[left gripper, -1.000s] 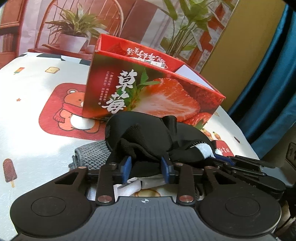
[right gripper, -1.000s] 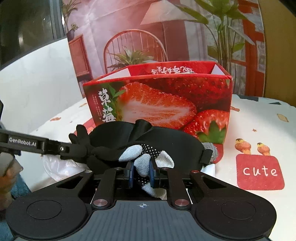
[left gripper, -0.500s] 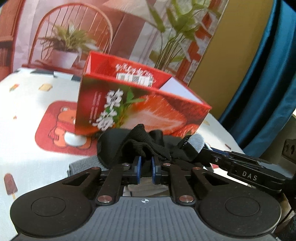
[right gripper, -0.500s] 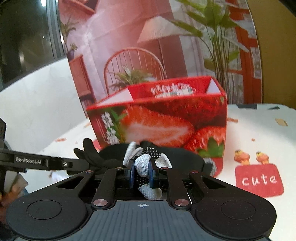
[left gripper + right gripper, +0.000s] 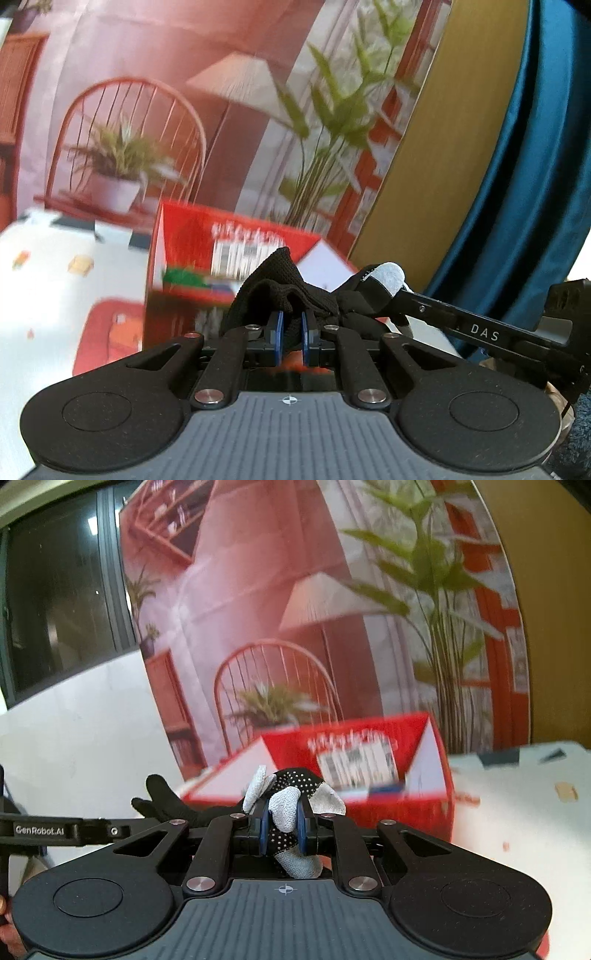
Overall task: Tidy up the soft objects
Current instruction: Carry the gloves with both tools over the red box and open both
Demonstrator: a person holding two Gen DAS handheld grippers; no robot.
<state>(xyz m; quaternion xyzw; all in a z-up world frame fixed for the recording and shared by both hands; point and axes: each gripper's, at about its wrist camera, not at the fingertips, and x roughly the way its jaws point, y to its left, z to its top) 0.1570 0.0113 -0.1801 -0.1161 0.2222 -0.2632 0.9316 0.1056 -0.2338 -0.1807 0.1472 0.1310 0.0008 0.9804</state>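
Glove (image 5: 280,284) hangs in the air btwn both tongs, just short of box (image 5: 192,236). Left gripper (image 5: 291,334) clamped on black cuff, right gripper (image 5: 282,825) clamped on grey fingertips. Step: carry. Next, prob. forward over box opening, then let go.

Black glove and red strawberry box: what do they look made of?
Black glove: looks like knitted fabric, matte, with white grip dots and pale grey fingertip patches; it bunches softly between the pads. Red strawberry box: probably printed cardboard, slightly glossy outside and plain white inside its flaps; motion blur hides finer detail.
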